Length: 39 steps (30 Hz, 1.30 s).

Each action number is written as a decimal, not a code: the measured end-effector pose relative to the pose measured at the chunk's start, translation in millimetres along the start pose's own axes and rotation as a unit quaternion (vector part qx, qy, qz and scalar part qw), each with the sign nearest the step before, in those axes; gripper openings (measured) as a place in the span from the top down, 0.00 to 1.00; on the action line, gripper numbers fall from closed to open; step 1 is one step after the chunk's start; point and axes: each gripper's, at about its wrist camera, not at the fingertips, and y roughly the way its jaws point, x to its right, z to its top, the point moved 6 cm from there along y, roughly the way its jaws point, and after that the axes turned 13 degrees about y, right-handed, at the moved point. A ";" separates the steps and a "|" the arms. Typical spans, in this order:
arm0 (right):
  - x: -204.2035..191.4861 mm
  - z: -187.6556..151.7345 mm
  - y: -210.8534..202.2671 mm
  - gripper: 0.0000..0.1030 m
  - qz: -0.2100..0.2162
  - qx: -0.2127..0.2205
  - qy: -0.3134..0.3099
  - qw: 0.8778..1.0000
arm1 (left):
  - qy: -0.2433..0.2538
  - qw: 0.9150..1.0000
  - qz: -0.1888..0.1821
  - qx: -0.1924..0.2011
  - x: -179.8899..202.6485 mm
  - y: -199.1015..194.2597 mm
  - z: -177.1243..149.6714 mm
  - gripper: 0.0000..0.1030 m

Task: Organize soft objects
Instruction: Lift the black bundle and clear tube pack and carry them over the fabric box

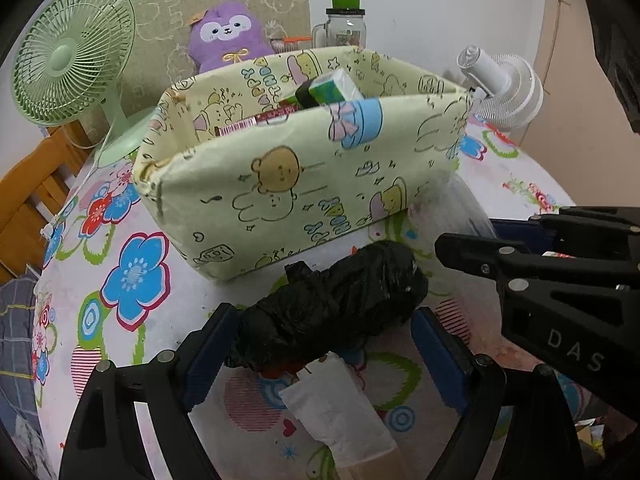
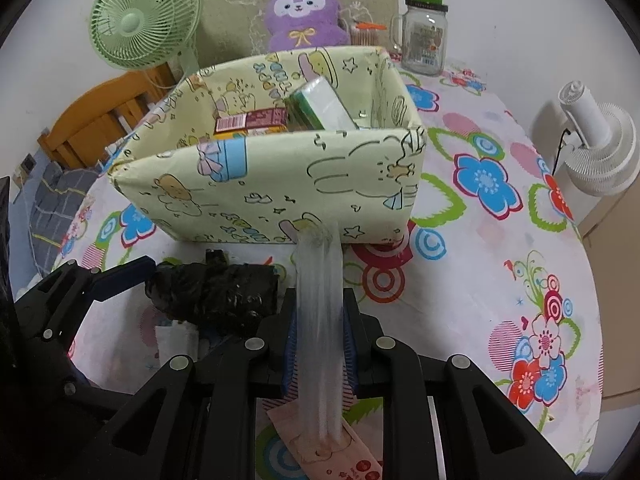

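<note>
A black plastic-bag roll lies on the flowered tablecloth in front of the green cartoon-print box. My left gripper is open and straddles the roll, one blue pad at each side, with no clear squeeze. In the right wrist view my right gripper is shut on a clear plastic roll that points at the box. The black roll lies just left of it. The box holds a green-and-white tissue pack and a red packet.
A white paper packet lies under the left gripper. Behind the box stand a green fan, a purple plush and a glass jar. A white fan is at the right table edge, a wooden chair at the left.
</note>
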 end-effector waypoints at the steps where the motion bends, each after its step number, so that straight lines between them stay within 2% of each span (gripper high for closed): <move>1: 0.1 -0.3 1.5 0.78 0.000 -0.002 0.000 1.000 | 0.001 1.000 0.002 -0.001 0.3 1.1 -0.1 0.15; 4: 0.1 -1.1 6.6 0.78 -0.002 -0.007 0.000 1.000 | -0.007 1.000 0.013 -0.003 -3.6 1.2 -0.7 0.32; 6: -0.2 -0.8 8.6 0.78 -0.002 -0.010 0.000 1.000 | -0.015 1.000 0.007 0.004 -6.6 -2.4 0.6 0.42; 7: -0.7 -0.8 9.2 0.78 -0.002 -0.010 -0.001 1.000 | -0.016 1.000 0.005 0.006 -7.6 -4.0 1.7 0.57; 9: -1.2 -0.8 9.8 0.78 -0.002 -0.010 -0.002 1.000 | -0.013 1.000 0.007 0.009 -8.5 -6.0 3.7 0.61; 11: -1.9 -0.8 10.3 0.78 -0.002 -0.010 -0.002 1.000 | -0.010 1.000 0.006 0.011 -7.6 -5.9 4.7 0.70; 13: -2.3 -1.1 10.0 0.78 -0.001 -0.010 -0.002 1.000 | -0.009 1.000 0.003 0.012 -6.6 -6.5 5.1 0.74; 19: -5.3 -0.9 4.2 0.78 0.003 -0.005 -0.005 1.000 | -0.004 1.000 0.006 0.031 -3.9 -21.2 11.7 0.78; 31: -8.5 1.0 -21.6 0.78 0.011 0.020 -0.008 1.000 | -0.018 0.998 0.011 0.054 -4.5 -48.4 19.4 0.78; 34: -12.0 3.2 -29.6 0.83 0.016 0.027 -0.012 0.999 | -0.025 0.998 0.014 0.062 -5.0 -57.1 22.0 0.78; 39: -17.9 8.4 -45.4 0.83 0.024 0.044 -0.020 0.999 | -0.033 0.996 0.022 0.076 -6.5 -71.7 27.0 0.78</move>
